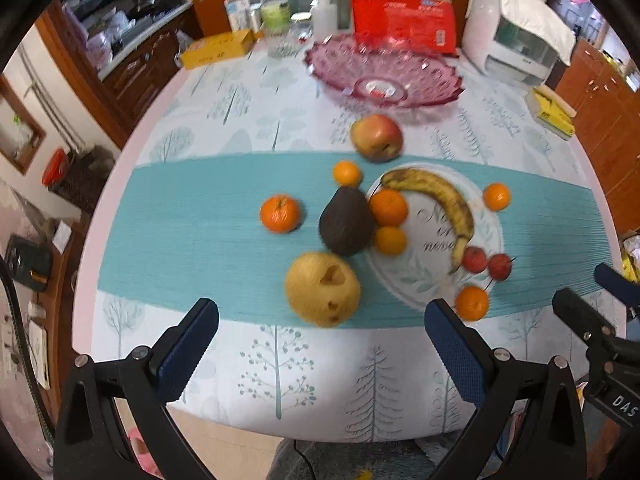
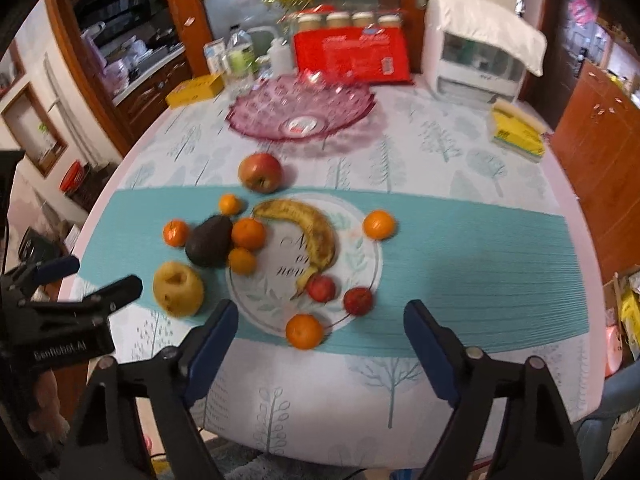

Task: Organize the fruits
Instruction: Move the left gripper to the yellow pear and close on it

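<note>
Fruit lies loose mid-table on a teal band: a yellow pear (image 1: 322, 289) (image 2: 178, 289), a dark avocado (image 1: 346, 221) (image 2: 209, 241), a spotted banana (image 1: 438, 201) (image 2: 308, 231), a red-green apple (image 1: 377, 137) (image 2: 260, 172), several oranges (image 1: 279, 213) (image 2: 304, 331) and two small red fruits (image 1: 474, 259) (image 2: 358, 301). An empty pink glass bowl (image 1: 424, 80) (image 2: 256, 110) stands behind them. My left gripper (image 1: 321, 324) is open above the near edge, just before the pear. My right gripper (image 2: 321, 320) is open, just before the nearest orange. Both are empty.
At the back stand a red package (image 1: 404, 24) (image 2: 352, 54), jars, bottles, a white appliance (image 1: 516, 32) (image 2: 476, 52) and a yellow box (image 1: 218, 48) (image 2: 196, 89). A yellow pack (image 1: 552, 112) (image 2: 518, 136) lies at the right. Wooden cabinets flank the table.
</note>
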